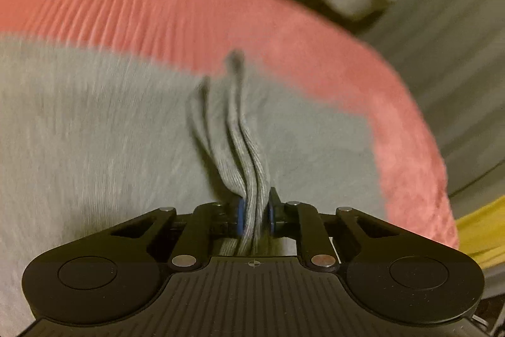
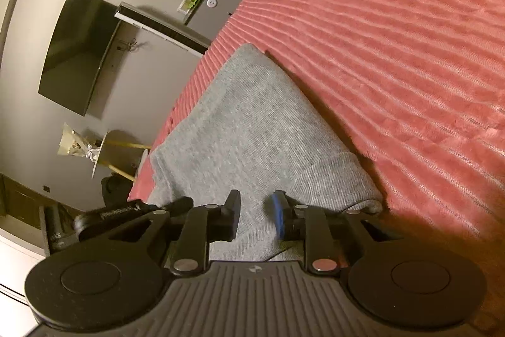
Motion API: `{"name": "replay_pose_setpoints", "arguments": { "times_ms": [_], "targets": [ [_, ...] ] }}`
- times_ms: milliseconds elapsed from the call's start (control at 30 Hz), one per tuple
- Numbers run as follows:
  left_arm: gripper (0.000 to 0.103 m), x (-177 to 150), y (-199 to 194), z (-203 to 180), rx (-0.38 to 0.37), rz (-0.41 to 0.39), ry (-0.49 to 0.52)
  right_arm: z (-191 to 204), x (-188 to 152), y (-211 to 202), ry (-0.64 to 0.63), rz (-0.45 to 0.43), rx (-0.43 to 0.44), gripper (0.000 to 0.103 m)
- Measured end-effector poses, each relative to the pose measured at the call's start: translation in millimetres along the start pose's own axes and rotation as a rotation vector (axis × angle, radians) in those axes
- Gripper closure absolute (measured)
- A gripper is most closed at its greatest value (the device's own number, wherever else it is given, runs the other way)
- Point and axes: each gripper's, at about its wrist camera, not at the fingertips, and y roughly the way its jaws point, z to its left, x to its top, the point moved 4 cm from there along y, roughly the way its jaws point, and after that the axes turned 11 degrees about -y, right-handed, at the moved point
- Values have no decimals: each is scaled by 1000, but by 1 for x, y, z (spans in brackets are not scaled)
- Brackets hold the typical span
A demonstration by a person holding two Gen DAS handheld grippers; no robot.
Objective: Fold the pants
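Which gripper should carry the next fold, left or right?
Left. The left gripper is shut on bunched layers of the grey knit pants; the right gripper is open above them, holding nothing.

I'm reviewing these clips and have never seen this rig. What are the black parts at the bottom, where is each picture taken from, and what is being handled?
No robot here: a person carries a hand-held gripper in each hand, each with a camera looking along its two fingers. The left view shows the left gripper shut on bunched layers of the grey pants. The right view shows the right gripper open above the pants, pinching nothing. The pants lie on a ribbed pink blanket.
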Motion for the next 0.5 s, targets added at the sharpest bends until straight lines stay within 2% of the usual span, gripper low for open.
{"name": "replay_pose_setpoints", "arguments": {
  "times_ms": [100,167,200,233,300,400,433,500],
  "targets": [
    [87,-4,-35,-26,-56,-107,122,3,-1,-8,-28,-11,8,74],
    [86,-9,-41,-28,-5,-152,199,9,0,-10,-53,-20,8,71],
    [83,-11,-35,-21,48,-149,219,10,0,-11,-64,-22,2,71],
    [77,-13,-25,-10,102,-126,205,12,1,-11,-73,-22,-1,71],
    [78,-19,-11,17,216,-79,140,12,0,-10,-81,-7,-15,71],
    [48,-36,-27,34,198,-104,90,13,0,-11,-90,-5,-32,67],
    [46,-41,-35,36,177,-105,59,13,1,-12,-90,-10,-28,66],
    [48,-49,-51,33,119,-137,-4,13,3,-15,-90,-25,-24,66]
  ]
}}
